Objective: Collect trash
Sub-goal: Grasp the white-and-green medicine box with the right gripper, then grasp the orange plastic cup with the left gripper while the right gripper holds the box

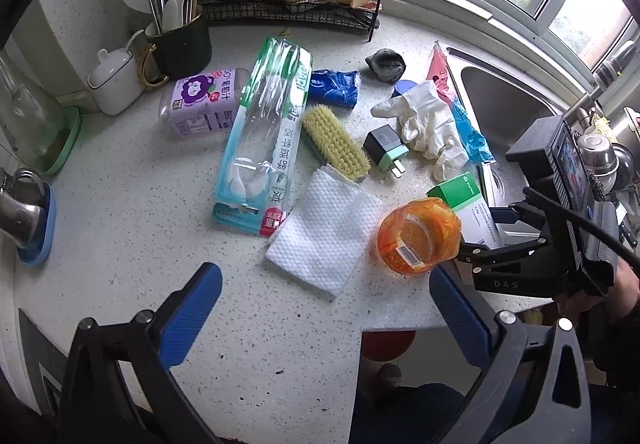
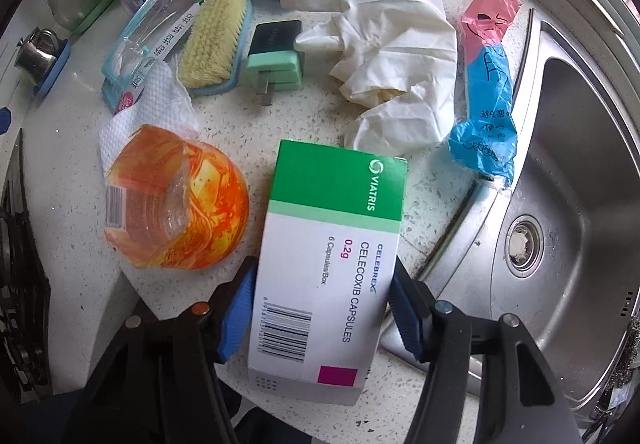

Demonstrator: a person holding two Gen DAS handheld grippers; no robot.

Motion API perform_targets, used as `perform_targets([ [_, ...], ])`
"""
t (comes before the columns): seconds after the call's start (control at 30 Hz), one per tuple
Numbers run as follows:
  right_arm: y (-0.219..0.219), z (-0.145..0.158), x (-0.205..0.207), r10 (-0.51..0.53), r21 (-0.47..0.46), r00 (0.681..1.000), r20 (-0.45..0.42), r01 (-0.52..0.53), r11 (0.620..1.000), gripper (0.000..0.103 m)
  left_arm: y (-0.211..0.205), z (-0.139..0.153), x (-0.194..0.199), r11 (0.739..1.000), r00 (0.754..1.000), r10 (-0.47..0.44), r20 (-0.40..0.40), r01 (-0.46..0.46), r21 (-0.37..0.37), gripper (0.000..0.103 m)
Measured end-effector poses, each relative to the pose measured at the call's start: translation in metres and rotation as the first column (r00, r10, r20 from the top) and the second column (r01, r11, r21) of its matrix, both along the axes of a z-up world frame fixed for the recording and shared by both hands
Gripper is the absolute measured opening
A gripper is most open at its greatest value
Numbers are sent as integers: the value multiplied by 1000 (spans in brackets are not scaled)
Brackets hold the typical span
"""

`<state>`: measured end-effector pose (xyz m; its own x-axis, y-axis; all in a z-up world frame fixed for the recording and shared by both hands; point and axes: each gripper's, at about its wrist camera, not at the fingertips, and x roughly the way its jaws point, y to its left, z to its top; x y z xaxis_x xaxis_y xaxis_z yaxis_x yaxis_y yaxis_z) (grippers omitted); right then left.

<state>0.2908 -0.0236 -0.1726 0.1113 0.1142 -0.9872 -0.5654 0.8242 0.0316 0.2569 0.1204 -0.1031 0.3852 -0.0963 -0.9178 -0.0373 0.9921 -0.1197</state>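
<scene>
Right gripper [image 2: 320,308] jaws clamp medicine box [image 2: 332,244] at surface's front edge | left gripper [image 1: 320,308] jaws wide

Glossy card box [image 2: 328,268] between ribbed blue claw pads [image 2: 236,318]; speckled stone counter [image 2: 72,244]; brushed steel sink [image 2: 580,172] right.

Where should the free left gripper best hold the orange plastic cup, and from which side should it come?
Probably the crumpled side wall of the orange plastic cup: it lies tipped, base toward the left gripper. Come from above, fingers astride its width.
</scene>
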Motion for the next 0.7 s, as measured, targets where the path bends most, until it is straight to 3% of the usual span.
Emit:
perform_targets([
  [0.43,-37,74,-5,-148,122,983,110,135,983,59,-43,11,5,992,992,-122,12,122,-8,103],
  [0.7,-71,76,-21,-254,153,960,116,235,960,59,-81,-6,24,973,972,-232,-29,233,5,103],
])
